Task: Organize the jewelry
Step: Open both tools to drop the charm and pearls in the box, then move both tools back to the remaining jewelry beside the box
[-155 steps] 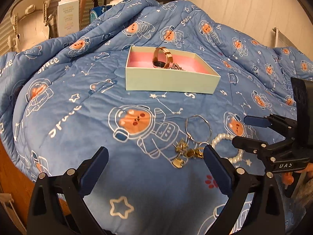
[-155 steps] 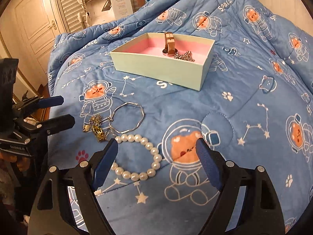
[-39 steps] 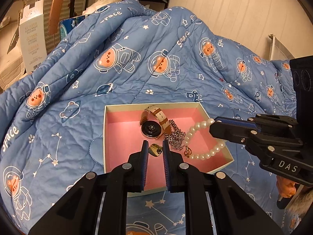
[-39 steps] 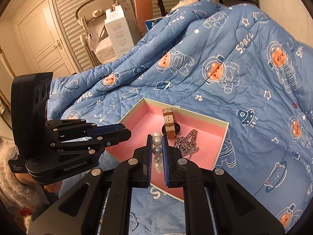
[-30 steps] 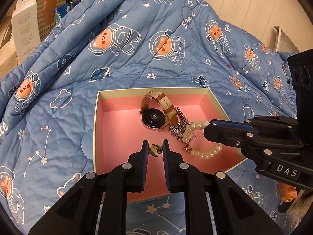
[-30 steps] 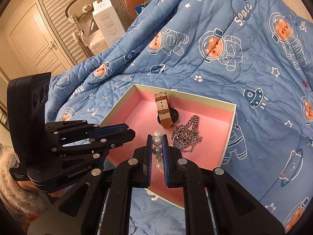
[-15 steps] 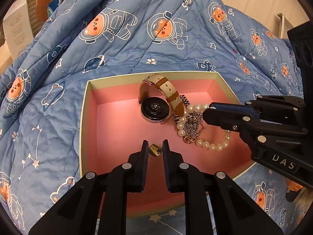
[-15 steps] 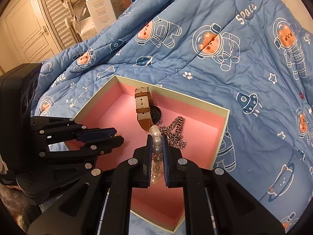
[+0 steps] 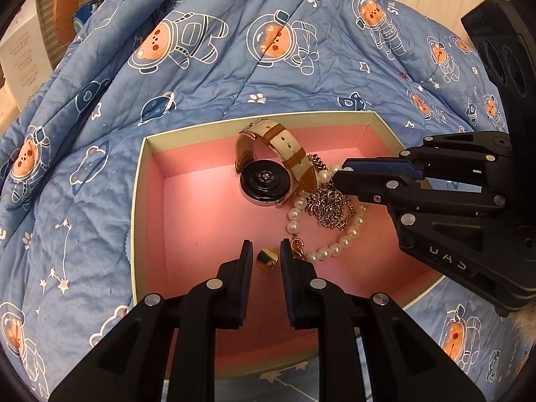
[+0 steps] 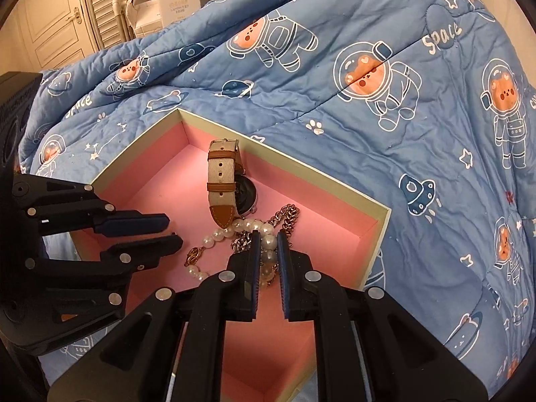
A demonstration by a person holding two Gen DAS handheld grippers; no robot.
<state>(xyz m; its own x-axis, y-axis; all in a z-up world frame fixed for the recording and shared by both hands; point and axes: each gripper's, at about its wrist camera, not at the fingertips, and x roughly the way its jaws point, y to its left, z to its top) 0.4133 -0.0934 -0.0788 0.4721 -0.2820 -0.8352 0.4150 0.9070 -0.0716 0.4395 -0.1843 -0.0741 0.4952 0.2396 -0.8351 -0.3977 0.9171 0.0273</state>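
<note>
The left wrist view shows a gold charm (image 9: 267, 259) between the slightly parted fingers of the left hand-held gripper (image 9: 265, 257); whether they touch it cannot be told. The right wrist view hides the charm but shows the right hand-held gripper (image 10: 267, 246) closed on the pearl bracelet (image 10: 269, 242). Both grippers angle down into the pink box (image 9: 187, 207) on the bed (image 9: 234, 67), beside the watch (image 9: 266, 181) and chain (image 9: 330, 206).

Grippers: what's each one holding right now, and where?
Left gripper: small gold charm between its tips. Right gripper: pearl bracelet, pinched on a few beads; the rest lies in the box.
</note>
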